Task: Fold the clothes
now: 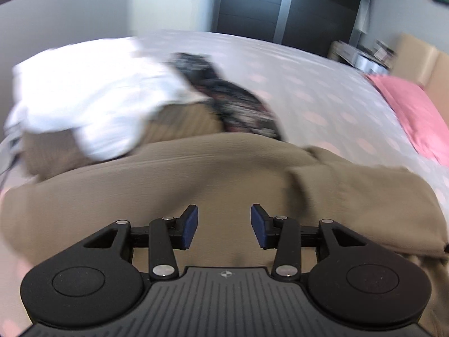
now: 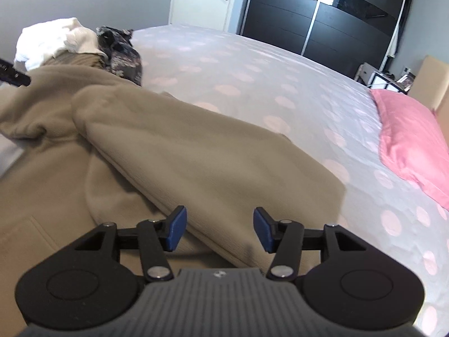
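Tan garment (image 2: 174, 151) spread near bed (image 2: 252, 64) edge, left claw (image 1: 224, 226) and right claw (image 2: 219, 229) parted, empty, apparently hovering.

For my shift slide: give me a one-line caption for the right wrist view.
Open right tongs above a khaki garment on the polka-dot bed, pink pillow at right.

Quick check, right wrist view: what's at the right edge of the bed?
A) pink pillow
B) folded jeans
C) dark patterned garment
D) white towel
A: the pink pillow lies at the right edge of the dotted bedspread, while the white cloth and dark patterned garment sit far left.
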### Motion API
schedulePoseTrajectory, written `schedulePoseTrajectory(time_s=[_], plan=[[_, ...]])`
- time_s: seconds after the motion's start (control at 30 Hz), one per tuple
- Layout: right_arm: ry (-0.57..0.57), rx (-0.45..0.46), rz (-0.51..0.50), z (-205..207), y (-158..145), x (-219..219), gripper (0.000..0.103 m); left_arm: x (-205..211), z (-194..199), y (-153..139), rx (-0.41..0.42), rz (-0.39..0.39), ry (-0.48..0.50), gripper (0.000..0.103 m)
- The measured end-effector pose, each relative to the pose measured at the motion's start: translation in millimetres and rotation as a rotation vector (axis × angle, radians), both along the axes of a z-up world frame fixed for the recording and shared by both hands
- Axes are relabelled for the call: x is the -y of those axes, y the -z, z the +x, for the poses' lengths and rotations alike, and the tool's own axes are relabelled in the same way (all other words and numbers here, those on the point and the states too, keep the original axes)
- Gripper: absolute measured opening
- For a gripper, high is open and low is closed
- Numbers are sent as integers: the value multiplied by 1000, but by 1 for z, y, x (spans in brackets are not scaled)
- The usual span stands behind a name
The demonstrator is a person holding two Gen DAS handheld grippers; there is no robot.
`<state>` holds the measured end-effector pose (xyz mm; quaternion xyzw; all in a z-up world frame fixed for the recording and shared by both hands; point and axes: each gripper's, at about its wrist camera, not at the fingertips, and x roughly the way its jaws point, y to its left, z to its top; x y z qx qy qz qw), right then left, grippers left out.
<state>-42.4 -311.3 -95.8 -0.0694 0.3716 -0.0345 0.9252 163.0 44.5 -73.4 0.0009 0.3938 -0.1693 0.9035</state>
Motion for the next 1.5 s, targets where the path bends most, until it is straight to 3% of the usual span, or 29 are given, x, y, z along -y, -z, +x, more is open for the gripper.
schedulePoseTrajectory(time_s=[0.23,0.4,0.77,0.87,1.1,1.2,1.23,1.37,1.5], plan=[[-58,1,17,23,-2,-33,58,-103,3,17,16,-82,-294,39],[-76,4,39,25,-5,-50,59,-168,11,45,-35,-195,-532,35],[-88,-1,44,19,-3,-59,61,-229,19,115,-187,-422,-817,34],[-77,-11,47,20,1,-56,61,-233,21,127,-192,-482,-852,34],[-67,-38,42,28,8,-55,61,-225,38,137,-142,-500,-860,32],[-71,-40,40,30,9,-55,61,-224,40,130,-115,-496,-856,15],[-73,-39,39,30,9,-55,61,-223,38,123,-81,-503,-856,10],[-71,-33,38,28,8,-53,61,-211,22,71,96,-505,-822,9],[-36,-37,21,27,4,-47,61,-183,-2,9,245,-481,-701,8]])
